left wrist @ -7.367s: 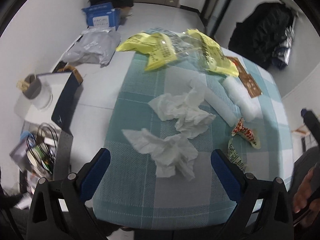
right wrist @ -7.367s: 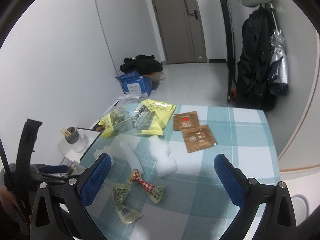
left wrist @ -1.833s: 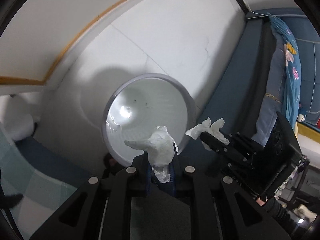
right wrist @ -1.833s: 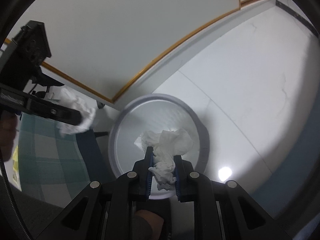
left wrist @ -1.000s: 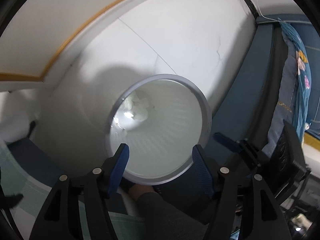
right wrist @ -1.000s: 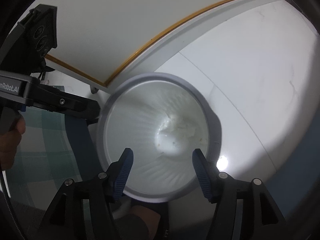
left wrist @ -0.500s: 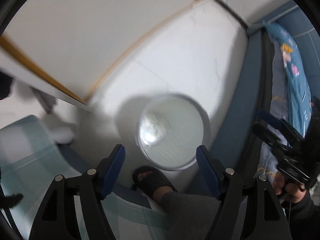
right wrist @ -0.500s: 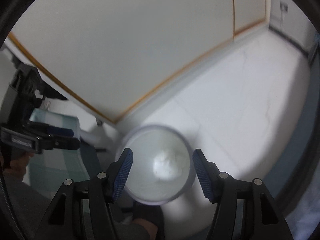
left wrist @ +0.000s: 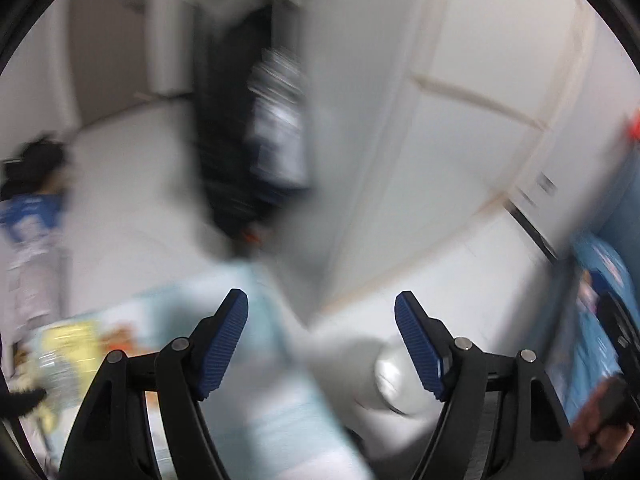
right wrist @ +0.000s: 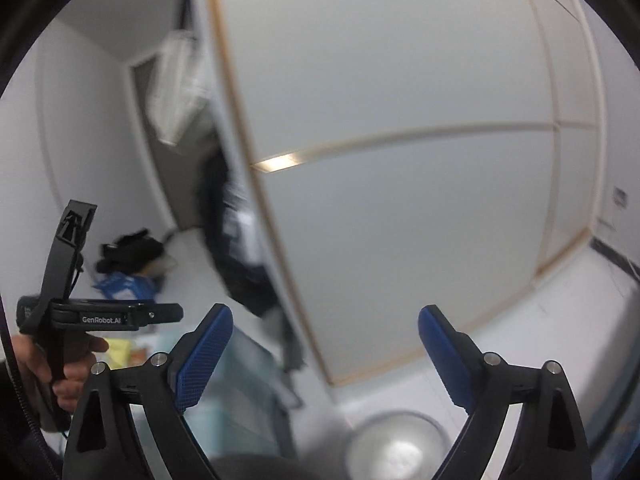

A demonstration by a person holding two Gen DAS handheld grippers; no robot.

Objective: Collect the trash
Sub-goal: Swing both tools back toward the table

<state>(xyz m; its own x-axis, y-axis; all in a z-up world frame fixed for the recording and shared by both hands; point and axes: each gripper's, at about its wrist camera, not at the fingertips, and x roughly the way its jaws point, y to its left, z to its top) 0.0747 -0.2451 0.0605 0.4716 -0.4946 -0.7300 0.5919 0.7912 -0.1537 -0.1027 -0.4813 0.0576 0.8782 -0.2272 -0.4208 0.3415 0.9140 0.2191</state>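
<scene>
- Both claws have come up and away from the round grey-rimmed white waste bin (right wrist: pixel 396 446), which a moment ago filled each view and now sits low in the pictures.
- Left claw (left wrist: pixel 321 334): jaws spread and just been widening, nothing between the blue ribbed pads (left wrist: pixel 224 342); seen from the right wrist it is held in a hand (right wrist: pixel 60 368) to the left of the bin.
- Right claw (right wrist: pixel 325 354): jaws spread wide, just been opening, empty; the bin lies below it.
- Crumpled white tissue (right wrist: pixel 404 450) lies inside the bin, on its bottom.
- Left of the bin stands the surface with the teal-and-white checked cloth (left wrist: pixel 276 412); blurred yellow packets (left wrist: pixel 68 340) lie on its far left part.
- Beyond the bin rises a white panelled wall with thin wooden trim (right wrist: pixel 400 136).
- Much of the left view is smeared by motion.
</scene>
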